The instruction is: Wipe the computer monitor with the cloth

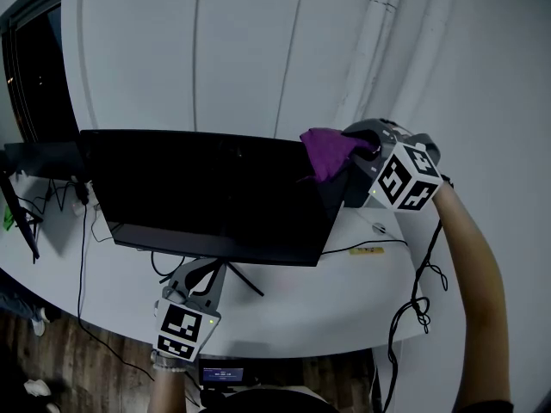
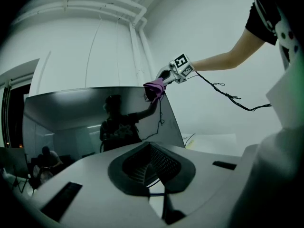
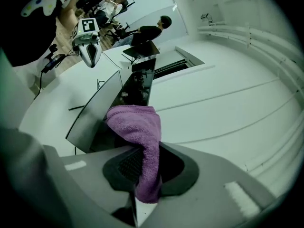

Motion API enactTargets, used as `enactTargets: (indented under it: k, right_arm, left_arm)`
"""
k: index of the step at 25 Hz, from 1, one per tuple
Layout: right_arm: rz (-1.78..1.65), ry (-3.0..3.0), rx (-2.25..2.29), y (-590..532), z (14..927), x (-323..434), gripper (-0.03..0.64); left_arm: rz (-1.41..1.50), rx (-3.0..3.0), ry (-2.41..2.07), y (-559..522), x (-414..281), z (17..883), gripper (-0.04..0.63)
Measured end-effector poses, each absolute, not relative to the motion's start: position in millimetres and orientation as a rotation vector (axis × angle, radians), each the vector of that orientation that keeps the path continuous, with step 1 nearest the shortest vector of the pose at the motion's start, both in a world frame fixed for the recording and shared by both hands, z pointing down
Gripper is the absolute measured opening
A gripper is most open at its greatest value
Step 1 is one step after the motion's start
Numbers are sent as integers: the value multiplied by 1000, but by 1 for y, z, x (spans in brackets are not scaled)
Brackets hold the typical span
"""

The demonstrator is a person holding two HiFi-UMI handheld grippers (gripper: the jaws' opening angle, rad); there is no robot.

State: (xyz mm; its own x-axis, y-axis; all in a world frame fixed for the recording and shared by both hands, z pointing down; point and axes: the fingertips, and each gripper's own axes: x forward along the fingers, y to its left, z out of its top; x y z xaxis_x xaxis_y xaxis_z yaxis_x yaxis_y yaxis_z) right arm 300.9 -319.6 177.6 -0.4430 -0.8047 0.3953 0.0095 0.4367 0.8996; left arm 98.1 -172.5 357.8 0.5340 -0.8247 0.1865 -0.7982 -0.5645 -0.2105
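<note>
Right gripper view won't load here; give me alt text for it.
The right gripper pinches a purple cloth, its folded end against the top corner of the monitor. Beyond, the left gripper hangs above the white desk.

Head view: steeply down on the monitor [image 1: 207, 196] and desk [image 1: 344, 299] from the front. Left gripper view: low, before the screen, facing up, with the right gripper [image 2: 162, 79] far off. Right gripper view: close at the monitor's top corner, looking along its edge toward the left gripper [image 3: 90, 61]. All three share the monitor.
</note>
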Motion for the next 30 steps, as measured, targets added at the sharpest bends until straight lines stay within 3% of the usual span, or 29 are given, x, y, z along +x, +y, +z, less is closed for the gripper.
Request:
enactTargets:
  k: [30]
  right_arm:
    - [-671,-2261,1517,-302,219,372,67]
  left_arm:
    - [-436,-2639,1418,-164,96,356,6]
